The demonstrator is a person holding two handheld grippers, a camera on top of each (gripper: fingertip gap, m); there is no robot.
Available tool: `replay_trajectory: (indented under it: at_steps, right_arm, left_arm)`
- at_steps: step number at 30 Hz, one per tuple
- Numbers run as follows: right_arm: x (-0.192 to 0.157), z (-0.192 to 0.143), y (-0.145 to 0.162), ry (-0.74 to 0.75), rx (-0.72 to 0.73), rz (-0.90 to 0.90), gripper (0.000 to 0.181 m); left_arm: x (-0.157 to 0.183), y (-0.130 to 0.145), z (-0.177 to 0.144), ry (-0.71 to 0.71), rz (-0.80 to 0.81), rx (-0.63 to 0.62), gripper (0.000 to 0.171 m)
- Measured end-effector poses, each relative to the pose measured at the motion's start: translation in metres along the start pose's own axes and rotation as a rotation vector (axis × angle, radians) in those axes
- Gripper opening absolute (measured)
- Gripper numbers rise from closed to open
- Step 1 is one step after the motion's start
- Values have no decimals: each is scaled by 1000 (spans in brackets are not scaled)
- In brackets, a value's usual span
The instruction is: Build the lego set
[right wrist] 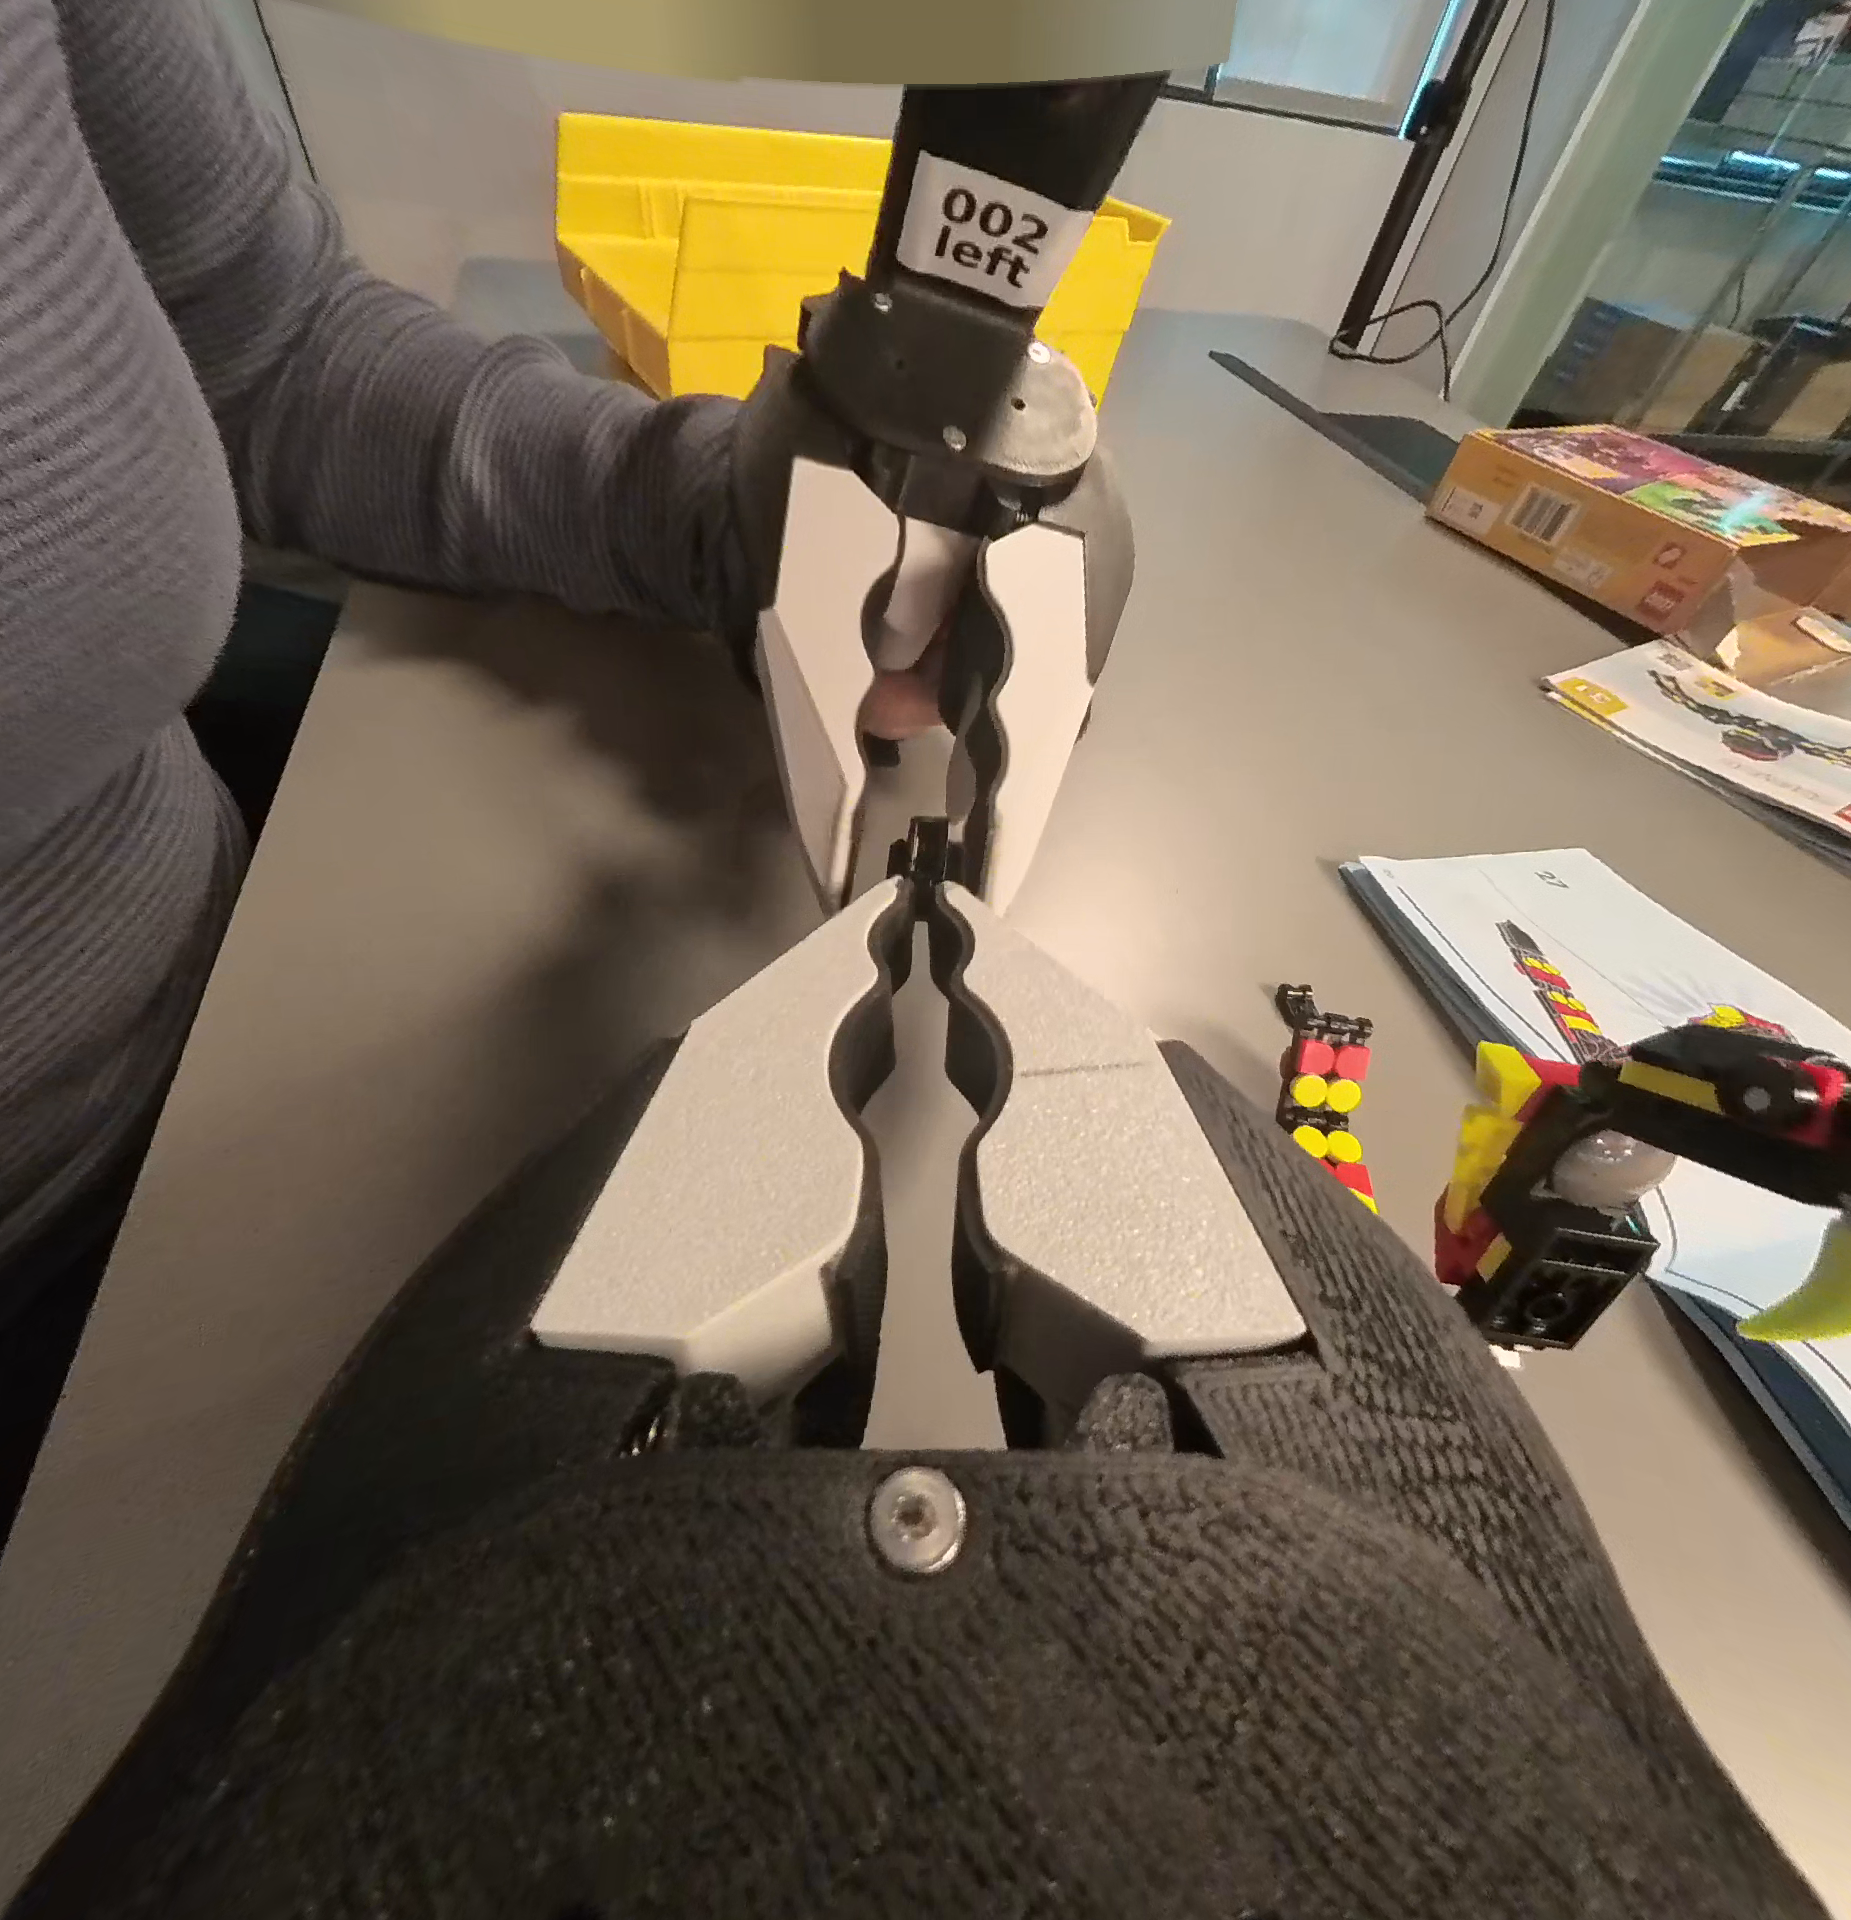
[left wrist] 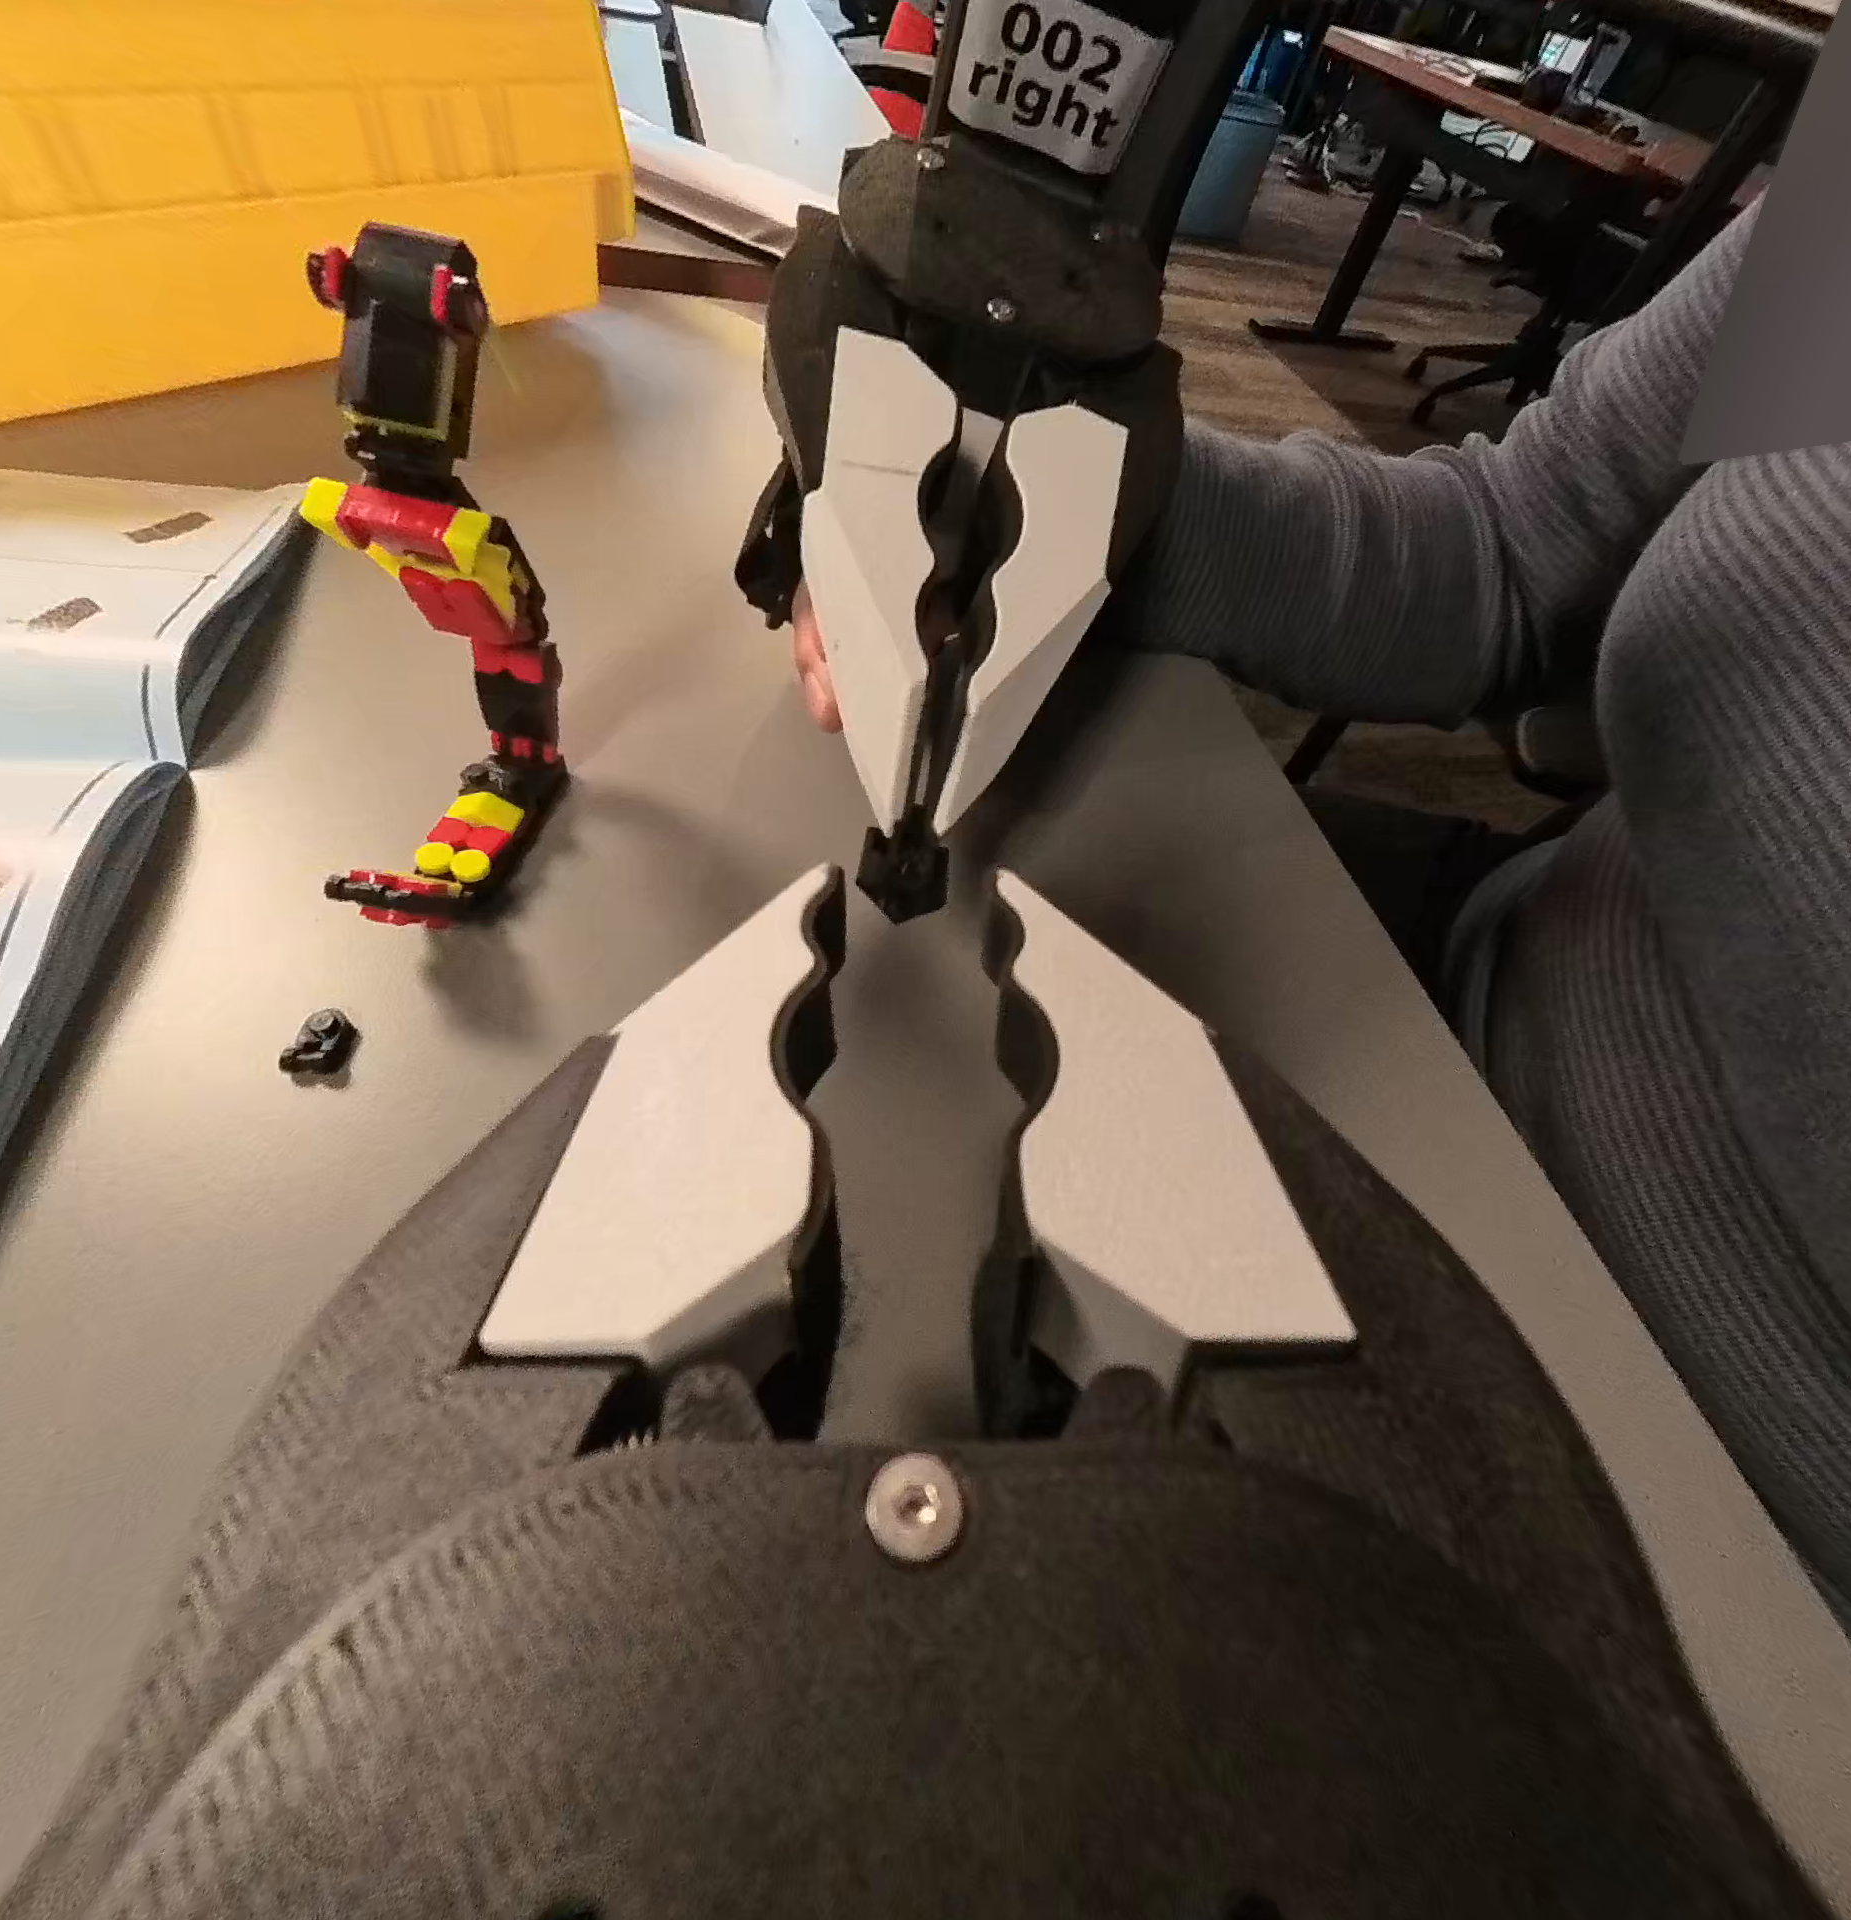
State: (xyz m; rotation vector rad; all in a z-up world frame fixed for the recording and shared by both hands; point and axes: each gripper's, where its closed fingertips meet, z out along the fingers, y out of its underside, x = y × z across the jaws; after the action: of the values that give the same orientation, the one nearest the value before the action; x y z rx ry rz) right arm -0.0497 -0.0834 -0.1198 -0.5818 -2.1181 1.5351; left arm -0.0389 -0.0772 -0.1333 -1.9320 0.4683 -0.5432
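Note:
My right gripper [right wrist: 926, 899] is shut on a small black lego piece [right wrist: 926, 852] that sticks out past its tips. In the left wrist view the right gripper [left wrist: 916, 821] comes down from above and holds the black piece [left wrist: 903, 873] just above the table. My left gripper [left wrist: 916, 883] is open, and the piece hangs between its two fingertips with a small gap on each side. It faces me in the right wrist view [right wrist: 916, 883]. The red, yellow and black lego model [left wrist: 433, 582] stands to the left, and close by on the right in the right wrist view [right wrist: 1523, 1174].
A loose black lego part [left wrist: 318, 1039] lies on the grey table [left wrist: 225, 1299]. An open instruction booklet [left wrist: 69, 675] lies at the left, also visible [right wrist: 1523, 966]. A yellow bin [left wrist: 277, 156] stands behind. A lego box [right wrist: 1627, 520] and a second booklet [right wrist: 1731, 727] lie far right. The table edge [left wrist: 1368, 935] runs at the right. My two grippers' fingertips are within a few centimetres of each other.

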Motion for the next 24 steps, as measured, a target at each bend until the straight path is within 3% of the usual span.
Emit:
replay_trajectory:
  at_steps: [20, 24]
  right_arm:
    - [-3, -3, -4, -32, 37, 10, 0]
    - [2, -7, -7, -9, 69, 36, 0]
  left_arm:
    - [7, -1, 2, 41, 15, 4, 12]
    - [5, -1, 0, 35, -4, 12, 18]
